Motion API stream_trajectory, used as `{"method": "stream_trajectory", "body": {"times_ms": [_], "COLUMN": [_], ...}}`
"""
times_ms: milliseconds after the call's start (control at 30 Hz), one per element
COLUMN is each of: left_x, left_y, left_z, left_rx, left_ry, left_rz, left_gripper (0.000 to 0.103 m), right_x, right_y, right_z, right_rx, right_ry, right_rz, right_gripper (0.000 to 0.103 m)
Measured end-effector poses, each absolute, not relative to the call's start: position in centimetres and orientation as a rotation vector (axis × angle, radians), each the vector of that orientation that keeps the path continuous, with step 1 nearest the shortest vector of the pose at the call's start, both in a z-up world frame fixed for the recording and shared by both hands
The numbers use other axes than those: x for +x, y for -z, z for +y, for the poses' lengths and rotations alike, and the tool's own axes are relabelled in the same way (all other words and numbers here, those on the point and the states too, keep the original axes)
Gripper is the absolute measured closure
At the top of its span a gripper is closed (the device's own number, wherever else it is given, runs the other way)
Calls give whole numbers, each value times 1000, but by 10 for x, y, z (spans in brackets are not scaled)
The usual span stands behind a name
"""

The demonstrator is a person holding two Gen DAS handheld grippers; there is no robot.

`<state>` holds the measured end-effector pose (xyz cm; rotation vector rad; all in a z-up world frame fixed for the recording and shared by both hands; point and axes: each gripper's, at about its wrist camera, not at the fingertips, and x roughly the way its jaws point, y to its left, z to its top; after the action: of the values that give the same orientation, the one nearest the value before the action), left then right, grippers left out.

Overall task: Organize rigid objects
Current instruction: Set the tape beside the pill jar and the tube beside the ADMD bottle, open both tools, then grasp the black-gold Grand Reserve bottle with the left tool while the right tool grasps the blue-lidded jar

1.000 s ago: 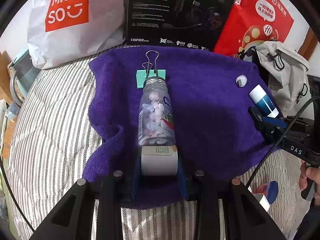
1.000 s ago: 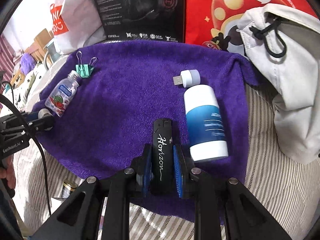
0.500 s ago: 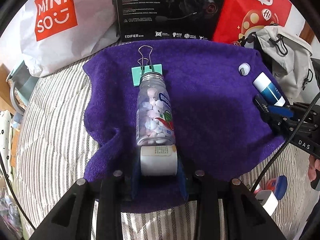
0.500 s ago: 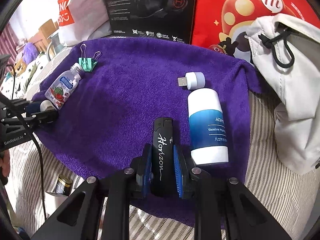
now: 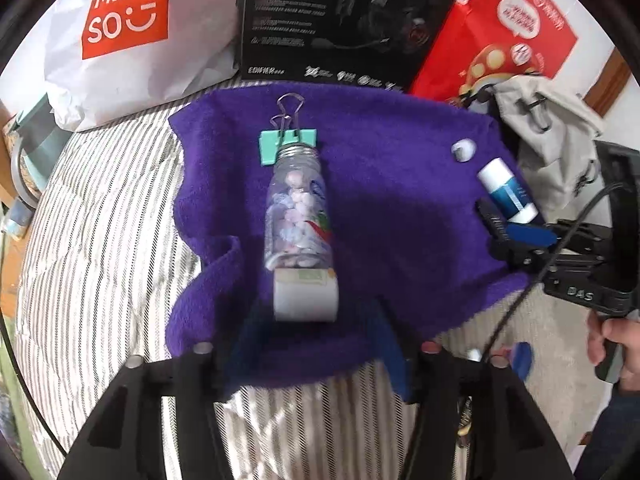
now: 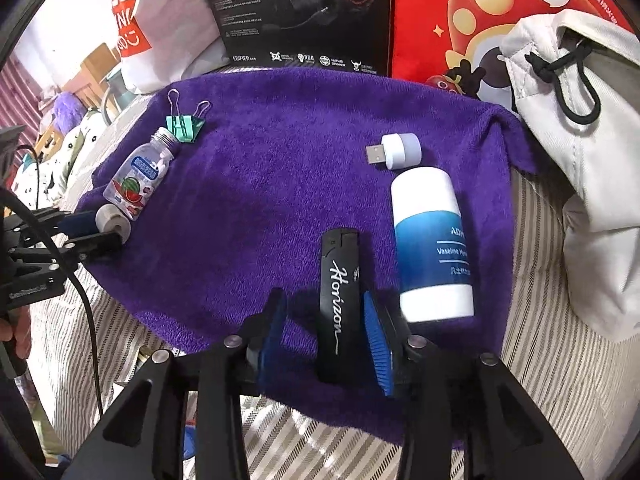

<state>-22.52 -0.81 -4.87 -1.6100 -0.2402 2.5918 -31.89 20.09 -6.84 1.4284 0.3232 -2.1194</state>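
Both claws have just been opening, and each now stands released with a thing lying free between its pads. The left gripper (image 5: 316, 344) straddles the white roll (image 5: 306, 298), which lies on the purple towel (image 5: 400, 220) touching the base of the candy bottle (image 5: 298, 216); the bottle's neck meets the green clip (image 5: 286, 142). The right gripper (image 6: 326, 340) flanks the black lighter (image 6: 338, 304), which lies just beside the lotion bottle (image 6: 432, 244), with the USB light (image 6: 396, 150) beyond it. Judging by this, the step in hand is letting go after setting each piece in its row, so the sound way is to draw each claw straight back along the line of its fingers, pads clear on both sides, without nudging: the roll would likely turn away from the bottle if brushed, and the right claw's right-hand pad sits close to the lotion bottle. Writing: "Horizon" on the lighter, "Vaseline" on the lotion bottle, "MINISO" on the white bag (image 5: 128, 20), "EDIFIER" on the black box (image 6: 296, 12), "Hi" on the red bag (image 6: 500, 20).
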Motion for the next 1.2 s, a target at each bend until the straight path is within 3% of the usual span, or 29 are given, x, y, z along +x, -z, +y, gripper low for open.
{"method": "stream_trajectory", "body": {"times_ms": [67, 133, 267, 333, 400, 533, 933, 1200], "left_x": [-218, -210, -196, -189, -182, -168, -143, -148], "left_y": [43, 38, 32, 32, 33, 38, 71, 79], "left_z": [-7, -6, -3, -2, -1, 3, 64, 82], "left_rx": [-1588, -1574, -1549, -1552, -1555, -1566, -1610, -1627], "left_ry": [-2615, -2630, -2642, -2649, -2654, -2627, -2564, -2626], "left_rz": [-230, -216, -199, -189, -186, -198, -165, -93], "left_gripper": [34, 32, 22, 16, 16, 16, 15, 3], "right_x": [-314, -308, -291, -281, -269, -246, -170, -135], "right_y": [64, 57, 41, 33, 26, 17, 23, 38], "right_z": [201, 201, 206, 212, 220, 238, 311, 327], "right_rx": [1425, 1413, 1379, 1370, 1360, 1346, 1379, 1415], "right_ry": [2124, 2136, 2178, 2193, 2208, 2248, 2342, 2328], "right_rz": [324, 324, 318, 314, 307, 296, 110, 77], "right_gripper": [63, 61, 44, 43, 43, 27, 0, 0]}}
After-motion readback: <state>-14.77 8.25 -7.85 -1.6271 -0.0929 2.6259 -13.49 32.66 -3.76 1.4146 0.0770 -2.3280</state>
